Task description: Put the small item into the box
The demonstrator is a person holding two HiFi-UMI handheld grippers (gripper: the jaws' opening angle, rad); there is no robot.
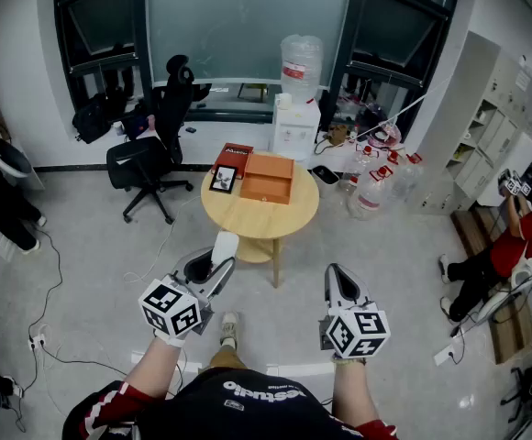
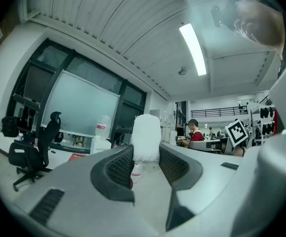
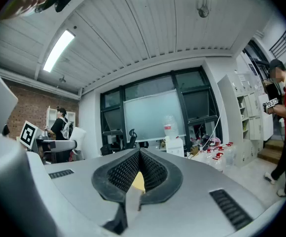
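White item (image 2: 146, 131) in left claw (image 2: 146, 153), clearest in left gripper view

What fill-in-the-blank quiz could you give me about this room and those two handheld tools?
The fingers of the left gripper clamp the small item, whose colour is ___.
The fingers of the right gripper are ___, with nothing between them.
The orange box rests on a ___ wooden table.
The office chair left of that table is ___.
Missing words: white; shut; round; black.
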